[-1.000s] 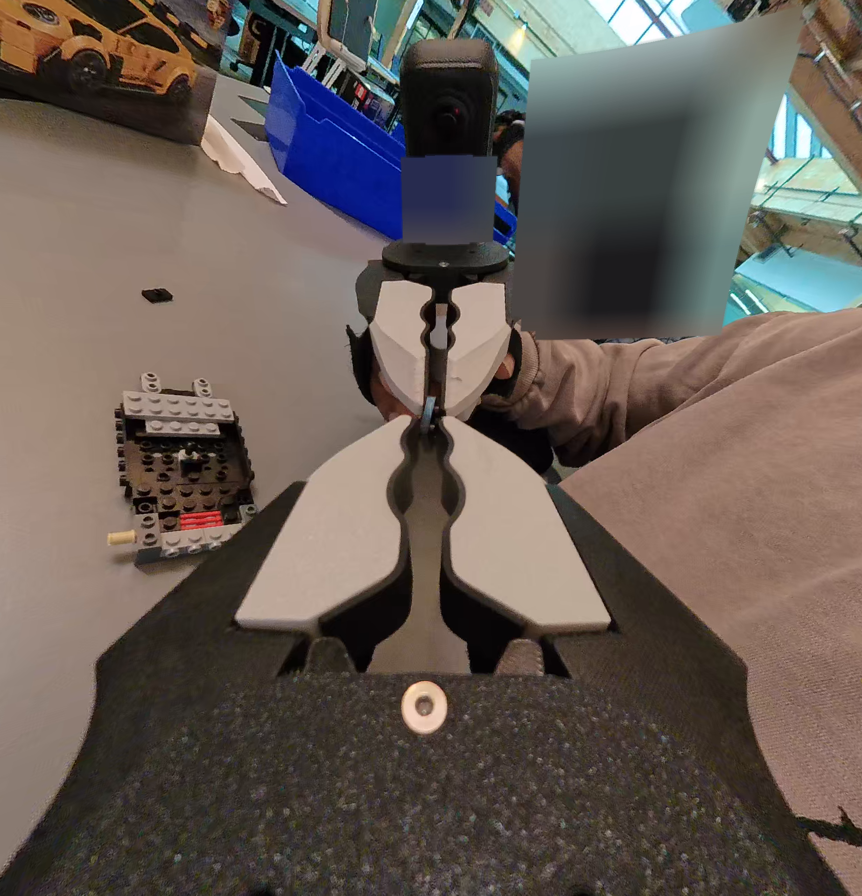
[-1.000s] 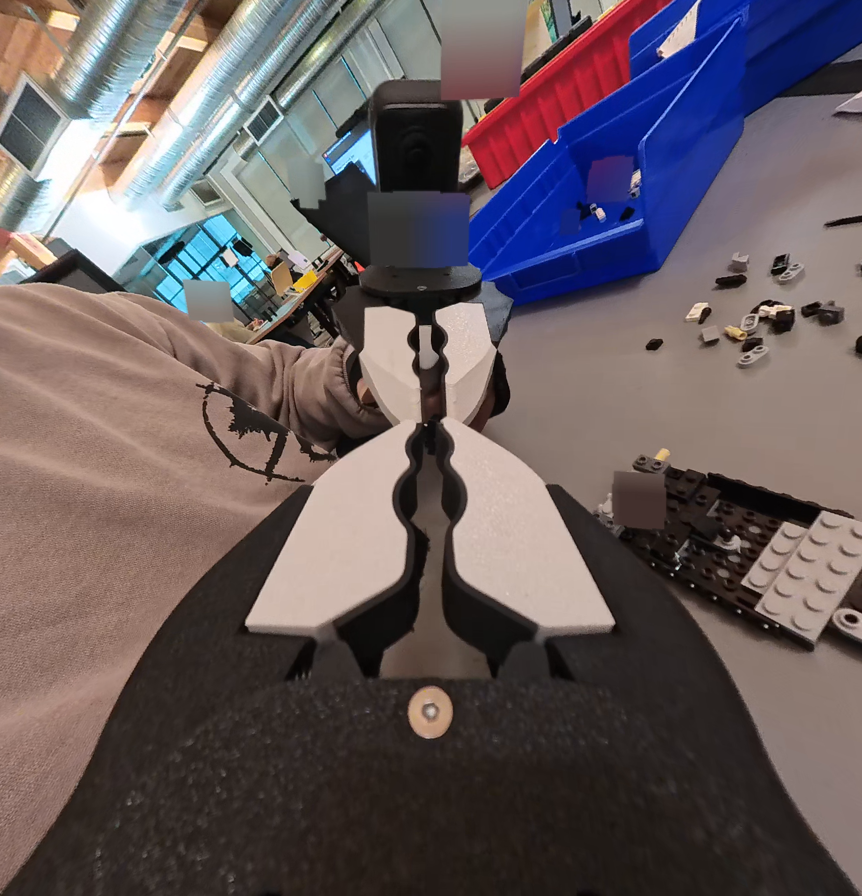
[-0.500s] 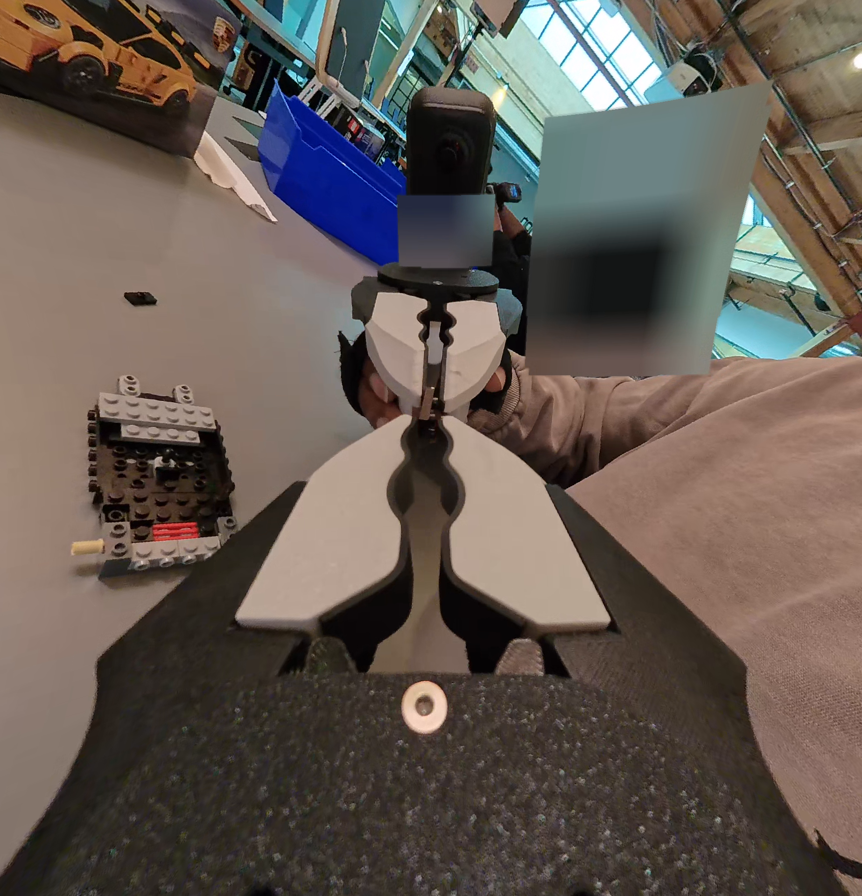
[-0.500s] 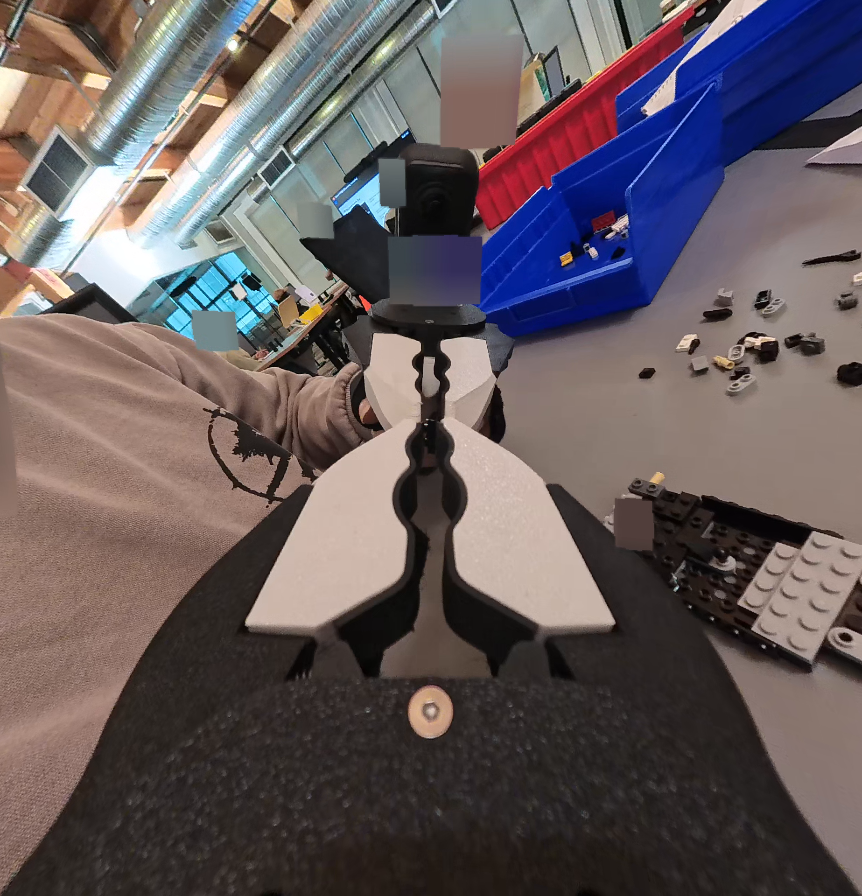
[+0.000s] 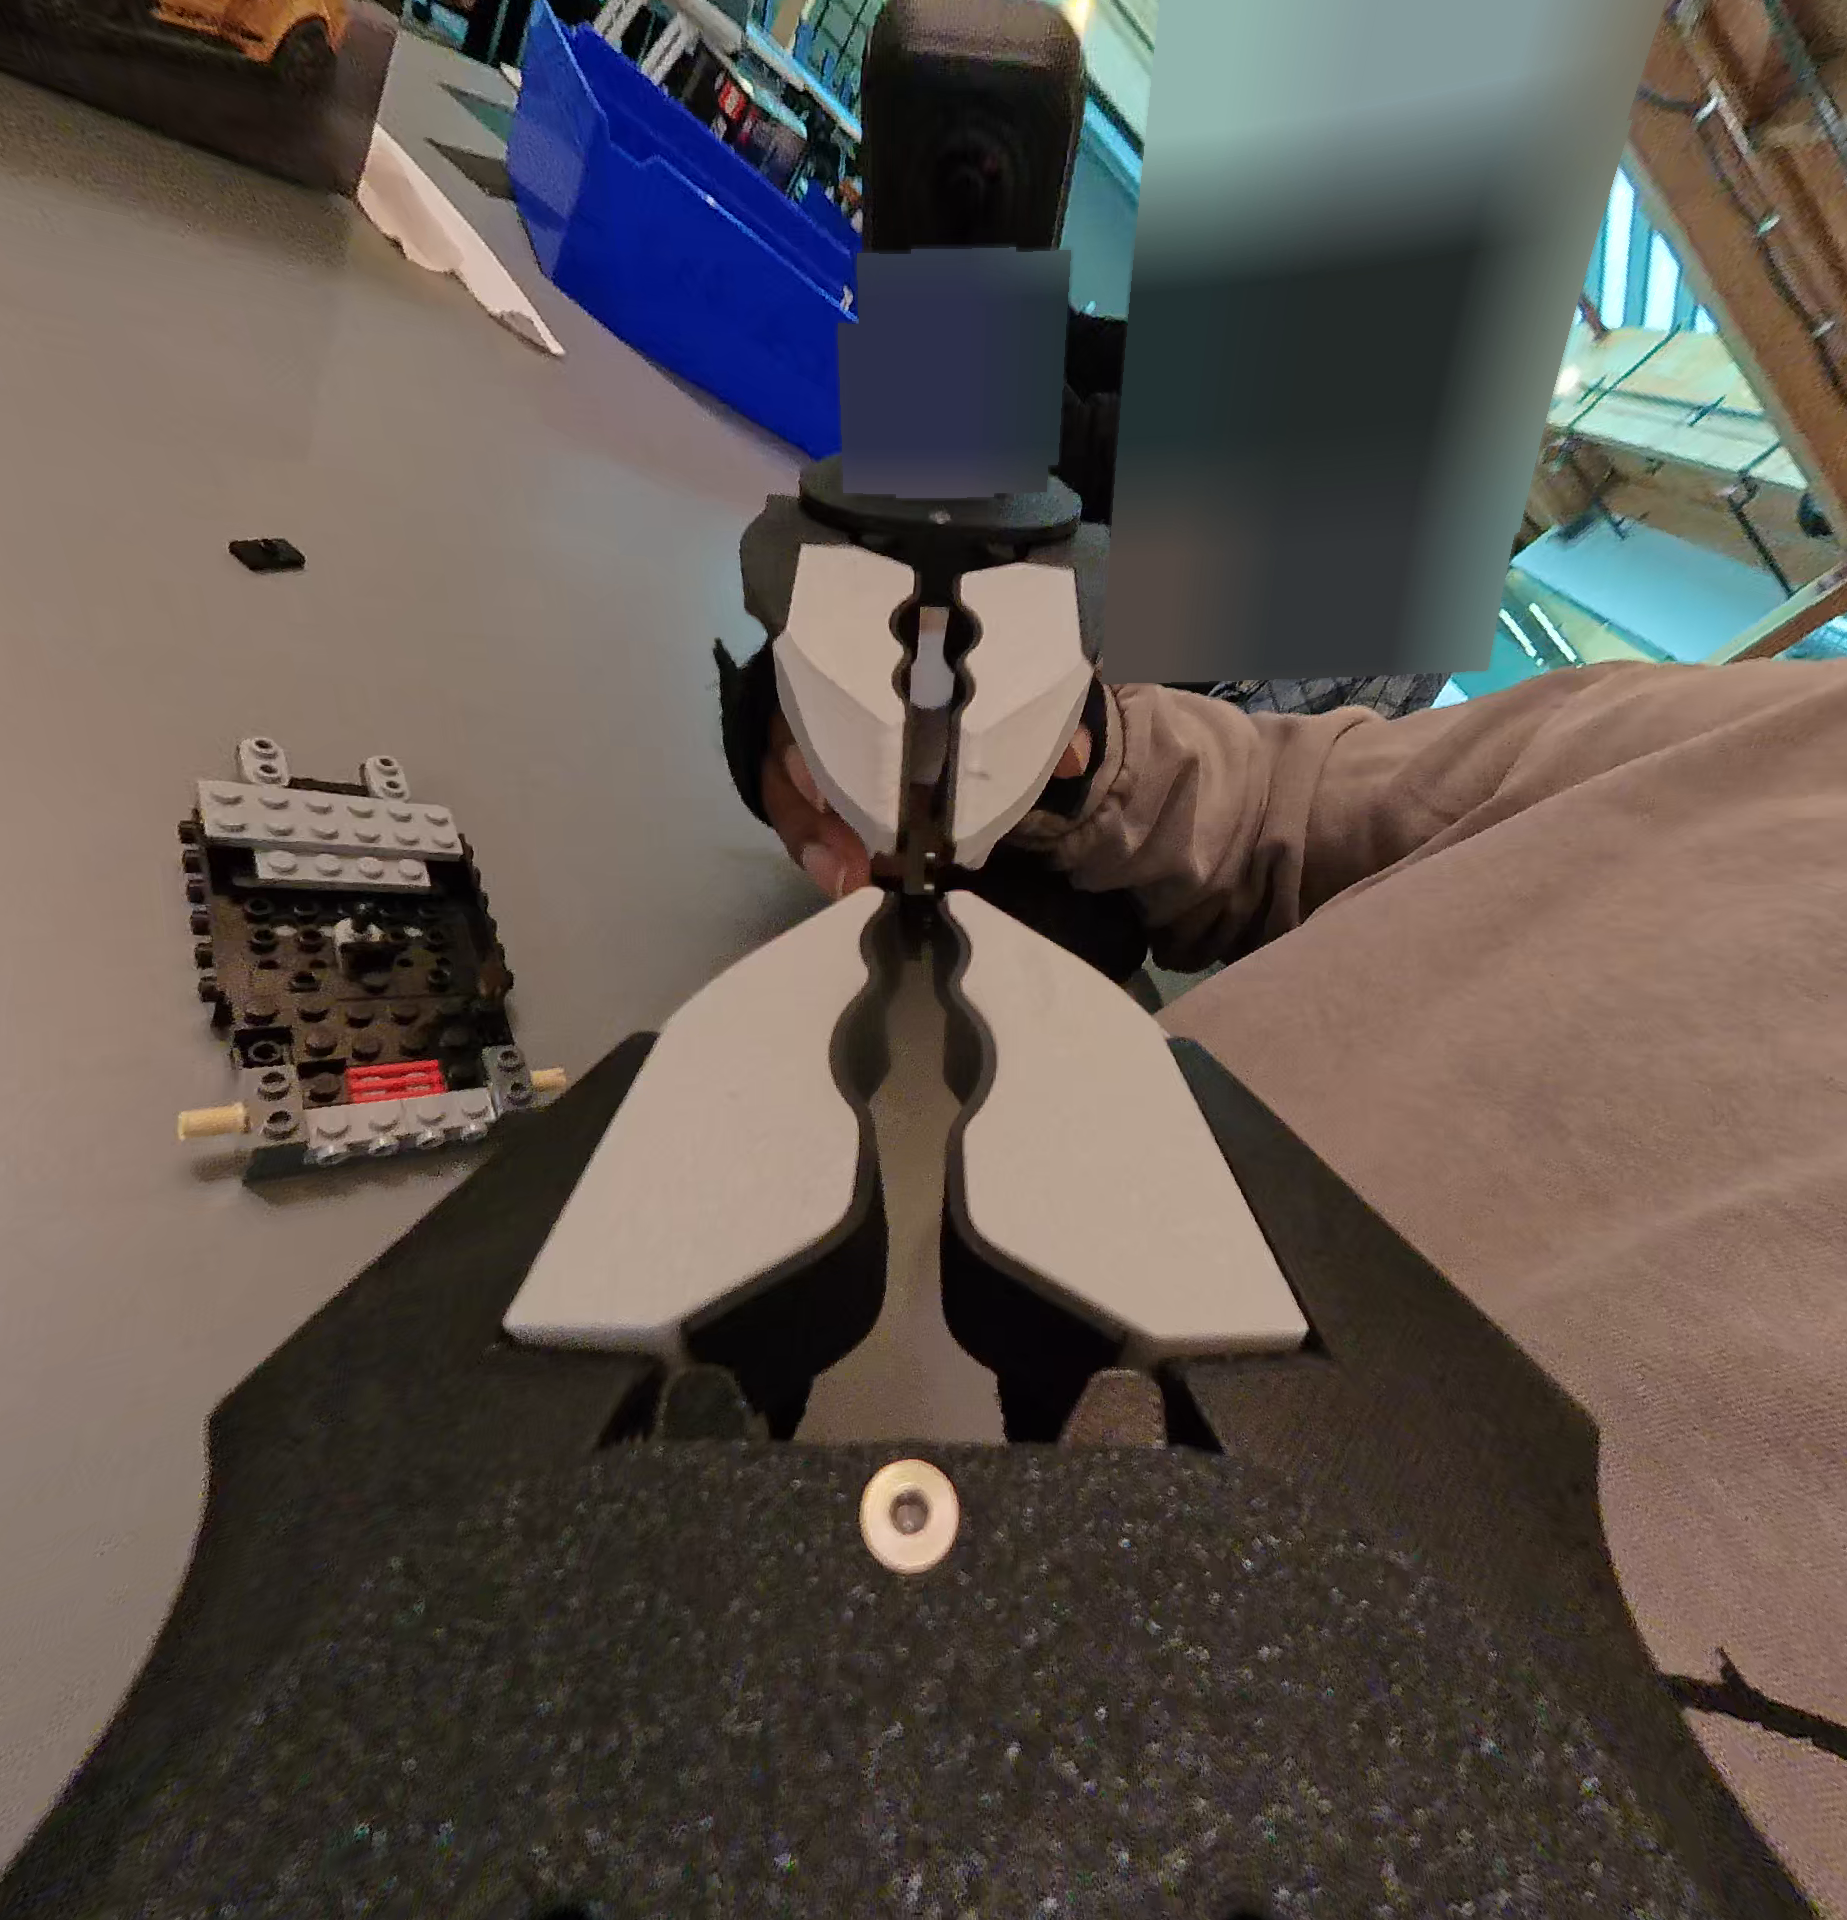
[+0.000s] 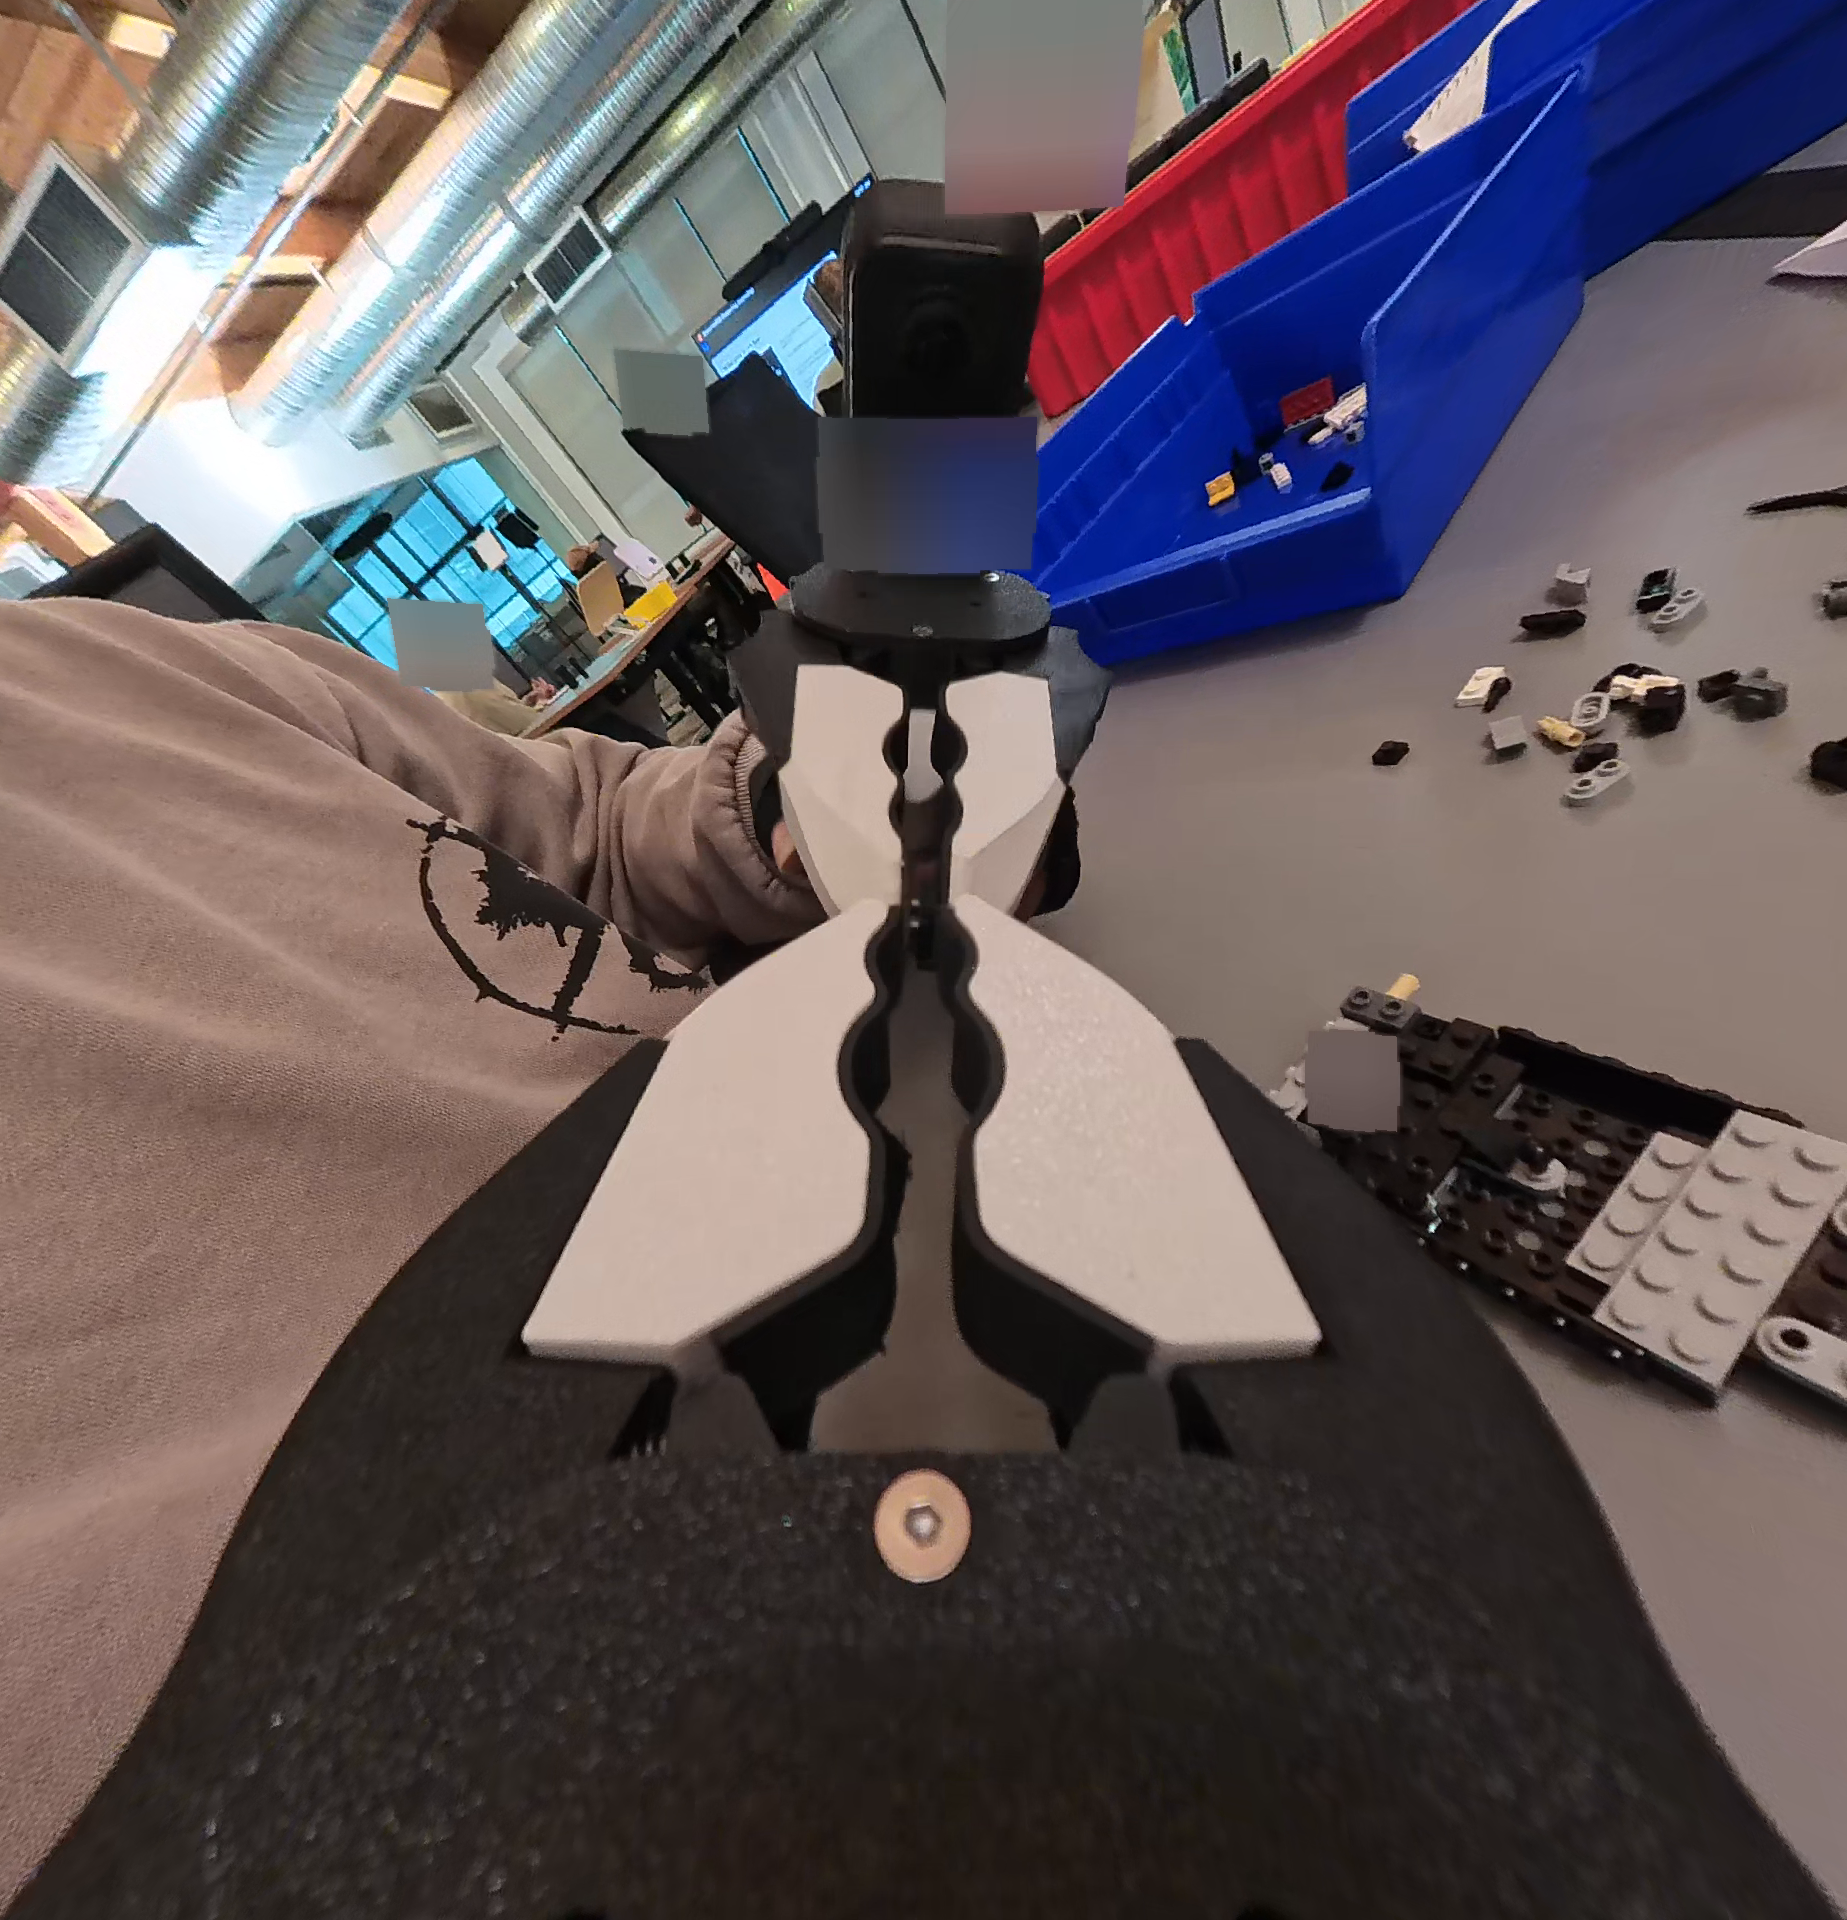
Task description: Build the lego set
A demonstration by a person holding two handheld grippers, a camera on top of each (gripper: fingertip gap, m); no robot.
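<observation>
The grey table [image 5: 399, 582] has wide bare room around the half-built lego car base [image 5: 342, 966], which lies flat on it, left of the left gripper [image 5: 921, 902] in the left wrist view and low at the right in the right wrist view. A small black piece [image 5: 265, 553] lies alone farther out, well apart from the base. Along the far edge stand a blue bin [image 6: 1314, 457] and, behind it, a red bin [image 6: 1199, 260]; a scatter of loose pieces [image 6: 1625, 717] sits between the blue bin and the base, with open table on either side of it.

The 2 grippers are raised off the table and point straight at each other, tip to tip (each view shows the other one head-on). The left gripper has its fingers pressed together at the tips on a small dark piece [image 5: 925, 883], thin and too small to make out further. The right gripper [image 6: 919, 914] is likewise closed at the tips, meeting that same small piece. A hand in a beige sleeve [image 5: 1262, 790] grips the right gripper from behind, and the other sleeve reaches in to the left one.
</observation>
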